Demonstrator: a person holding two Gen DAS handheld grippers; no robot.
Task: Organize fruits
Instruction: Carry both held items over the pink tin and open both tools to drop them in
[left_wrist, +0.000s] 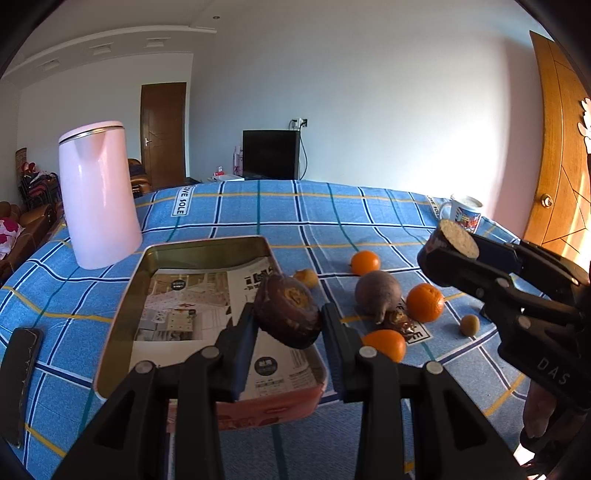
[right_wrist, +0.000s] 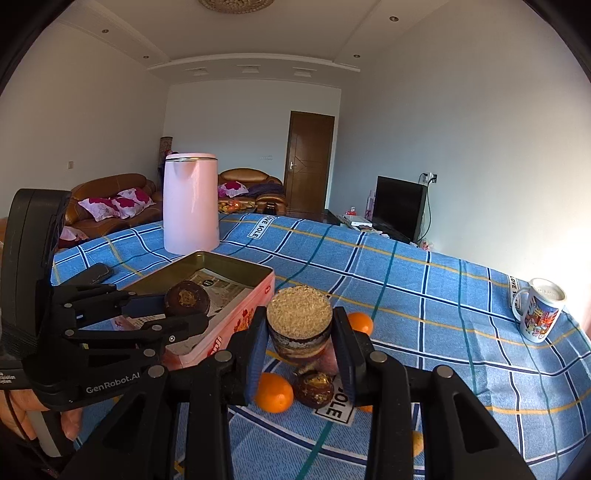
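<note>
My left gripper (left_wrist: 290, 325) is shut on a dark brown round fruit (left_wrist: 286, 312) and holds it above the open pink tin box (left_wrist: 122, 314); it also shows in the right wrist view (right_wrist: 186, 299). My right gripper (right_wrist: 299, 332) is shut on a dark fruit piece with a pale grainy cut top (right_wrist: 299, 319), held above the loose fruits; it also shows in the left wrist view (left_wrist: 448, 253). On the blue checked cloth lie oranges (left_wrist: 424, 302) (left_wrist: 365, 262) (left_wrist: 386, 343), a purple round fruit (left_wrist: 377, 291), a small dark fruit (right_wrist: 314, 387) and a small brown fruit (left_wrist: 469, 325).
A pink kettle (left_wrist: 98, 199) stands behind the tin at the left. A printed mug (right_wrist: 539, 314) stands at the far right of the table. A dark phone (left_wrist: 22, 369) lies near the left edge. The tin is lined with printed paper (left_wrist: 192, 306).
</note>
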